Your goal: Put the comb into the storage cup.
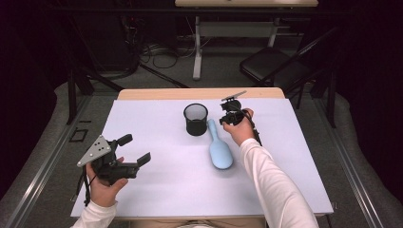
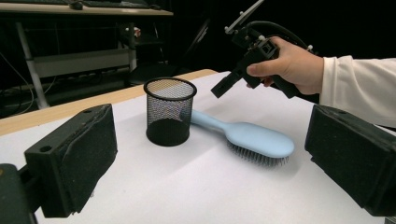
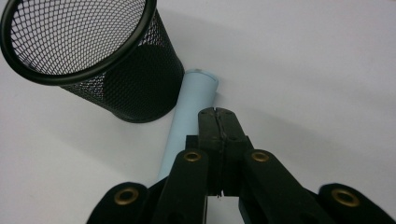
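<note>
White table [image 1: 157, 190], cup [image 3: 93, 60] hiding brush [image 3: 189, 116] handle

free: bare white table [image 1: 157, 185] left and front of the brush [image 1: 220, 151] | blocked: mesh cup [image 1: 195, 118] touching the brush handle's left | right gripper [image 1: 225, 118] hangs above handle

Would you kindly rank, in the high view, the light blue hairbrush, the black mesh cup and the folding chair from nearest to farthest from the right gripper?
1. Light blue hairbrush: its handle lies just below the right gripper.
2. Black mesh cup: upright, just left of the handle.
3. Black folding chair: on the floor beyond the table's far edge.
</note>
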`<control>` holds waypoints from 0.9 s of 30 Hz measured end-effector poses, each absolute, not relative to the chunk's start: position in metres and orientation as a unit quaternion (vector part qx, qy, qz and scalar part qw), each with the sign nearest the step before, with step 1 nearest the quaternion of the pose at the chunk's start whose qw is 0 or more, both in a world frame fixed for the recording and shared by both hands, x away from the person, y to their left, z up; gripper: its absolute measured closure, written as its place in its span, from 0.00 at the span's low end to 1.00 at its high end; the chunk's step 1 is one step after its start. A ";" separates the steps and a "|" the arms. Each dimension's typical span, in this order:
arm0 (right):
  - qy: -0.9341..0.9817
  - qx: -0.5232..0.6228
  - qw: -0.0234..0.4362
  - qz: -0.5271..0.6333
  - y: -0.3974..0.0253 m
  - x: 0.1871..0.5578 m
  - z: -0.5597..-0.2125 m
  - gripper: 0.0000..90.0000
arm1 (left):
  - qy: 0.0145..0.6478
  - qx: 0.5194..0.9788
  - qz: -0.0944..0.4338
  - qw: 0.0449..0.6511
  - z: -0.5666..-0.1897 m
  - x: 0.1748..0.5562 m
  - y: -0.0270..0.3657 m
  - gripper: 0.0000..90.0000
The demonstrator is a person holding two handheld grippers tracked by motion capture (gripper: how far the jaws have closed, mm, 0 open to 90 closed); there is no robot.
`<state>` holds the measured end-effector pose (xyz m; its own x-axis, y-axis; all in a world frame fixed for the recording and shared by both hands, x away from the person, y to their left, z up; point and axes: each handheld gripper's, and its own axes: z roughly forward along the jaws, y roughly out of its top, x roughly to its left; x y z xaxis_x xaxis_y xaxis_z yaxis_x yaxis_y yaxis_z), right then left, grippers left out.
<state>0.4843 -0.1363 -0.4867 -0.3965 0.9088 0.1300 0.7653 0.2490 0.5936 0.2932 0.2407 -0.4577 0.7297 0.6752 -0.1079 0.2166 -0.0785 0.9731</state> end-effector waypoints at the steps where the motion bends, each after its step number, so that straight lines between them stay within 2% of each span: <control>1: 0.780 0.538 0.118 0.297 -0.135 0.484 -0.488 1.00 | 0.315 0.709 0.191 0.602 -0.458 0.293 0.241 0.03; 9: 0.786 0.533 0.104 0.296 -0.124 0.484 -0.501 1.00 | 0.315 0.709 0.189 0.602 -0.459 0.294 0.240 0.03; 27: 0.799 0.515 0.104 0.292 -0.100 0.481 -0.519 1.00 | 0.316 0.709 0.188 0.602 -0.460 0.295 0.241 0.03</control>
<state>0.4808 -0.1000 -0.5187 -0.4470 0.8844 0.1344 0.7624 0.2980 0.5744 0.2953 0.2405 -0.4600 0.7301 0.6740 -0.1127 0.2214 -0.0772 0.9721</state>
